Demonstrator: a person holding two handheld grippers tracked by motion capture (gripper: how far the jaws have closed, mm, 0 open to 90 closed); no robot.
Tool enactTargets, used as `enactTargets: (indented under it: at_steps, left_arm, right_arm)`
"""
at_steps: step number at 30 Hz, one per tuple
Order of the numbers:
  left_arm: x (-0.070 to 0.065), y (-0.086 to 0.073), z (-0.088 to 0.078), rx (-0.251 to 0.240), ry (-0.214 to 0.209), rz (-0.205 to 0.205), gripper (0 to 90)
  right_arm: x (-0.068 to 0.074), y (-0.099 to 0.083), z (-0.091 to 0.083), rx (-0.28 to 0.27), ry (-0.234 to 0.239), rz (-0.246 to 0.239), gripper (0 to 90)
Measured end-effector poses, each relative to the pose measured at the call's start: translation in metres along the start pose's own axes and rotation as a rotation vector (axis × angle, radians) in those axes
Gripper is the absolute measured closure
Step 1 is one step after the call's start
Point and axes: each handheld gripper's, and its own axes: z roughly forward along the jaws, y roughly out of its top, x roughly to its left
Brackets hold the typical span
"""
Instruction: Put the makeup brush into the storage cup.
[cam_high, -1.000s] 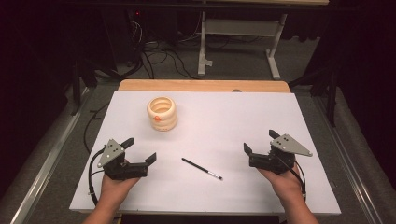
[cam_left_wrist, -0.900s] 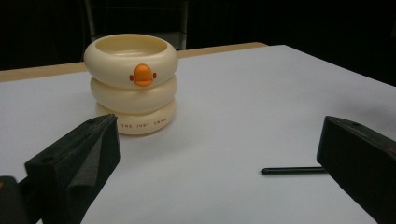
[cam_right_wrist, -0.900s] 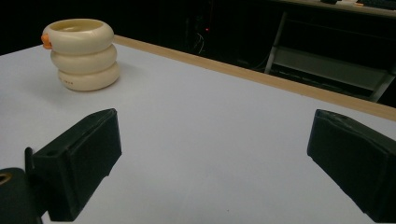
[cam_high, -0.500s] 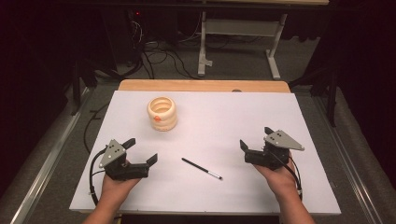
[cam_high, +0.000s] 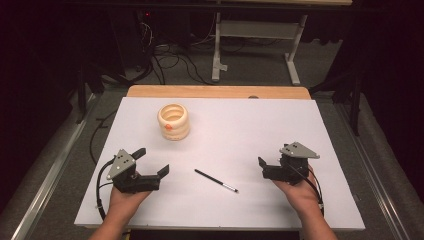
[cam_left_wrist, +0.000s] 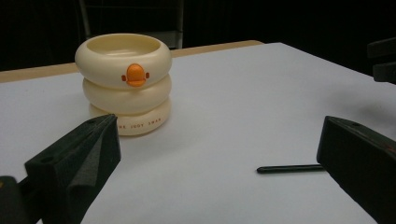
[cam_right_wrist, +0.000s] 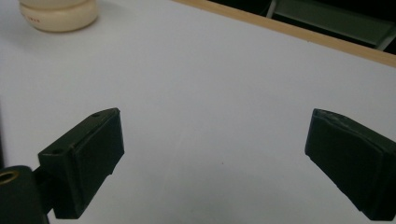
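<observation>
The pen lay flat near the table's front edge, between the left gripper and the right gripper, both gaping wide and holding nothing. The cream holder stood toward the back left corner. A thin pen lying flat could skid or roll from a pinch (the sheet looked smooth). In the left gripper view, one jaw hid the pen's far end.
</observation>
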Motion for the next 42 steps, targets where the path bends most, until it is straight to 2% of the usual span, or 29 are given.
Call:
enactTargets:
  at_steps: [9,13,17,19,23,30,31,35,36,42]
  left_arm:
    - [0.001,0.0,0.0,-0.002,-0.006,0.001,0.3]
    - [0.001,-0.001,0.0,0.002,0.009,0.001,0.3]
    - [0.003,-0.001,-0.001,0.003,0.009,-0.005,0.4]
    - [0.003,-0.001,-0.001,-0.001,0.004,-0.005,0.4]
    - [0.003,0.0,-0.002,-0.006,-0.005,-0.011,0.4]
    - [0.003,0.001,-0.004,-0.022,-0.008,-0.017,0.4]
    - [0.003,0.001,-0.004,-0.02,-0.008,-0.016,0.4]
    - [0.002,0.001,-0.003,-0.015,-0.012,-0.012,0.3]
    - [0.002,0.0,-0.003,-0.014,-0.013,-0.011,0.3]
    - [0.002,0.0,-0.003,-0.012,-0.014,-0.009,0.4]
  right_arm:
    - [0.0,-0.005,0.006,0.055,0.01,0.008,4.7]
    - [-0.001,-0.008,0.008,0.079,0.016,0.017,3.6]
    - [-0.003,-0.007,0.015,0.117,0.02,0.016,3.5]
    - [-0.005,-0.007,0.018,0.148,0.025,0.034,2.6]
    - [-0.003,-0.008,0.02,0.213,-0.011,0.007,2.6]
    - [-0.008,-0.009,0.02,0.271,-0.019,0.043,2.5]
    - [-0.01,-0.008,0.02,0.293,-0.023,0.034,2.5]
    - [-0.011,-0.008,0.018,0.318,-0.034,0.011,2.5]
    - [-0.012,-0.008,0.017,0.338,-0.034,0.016,2.5]
    - [-0.015,-0.007,0.013,0.369,-0.024,0.006,2.5]
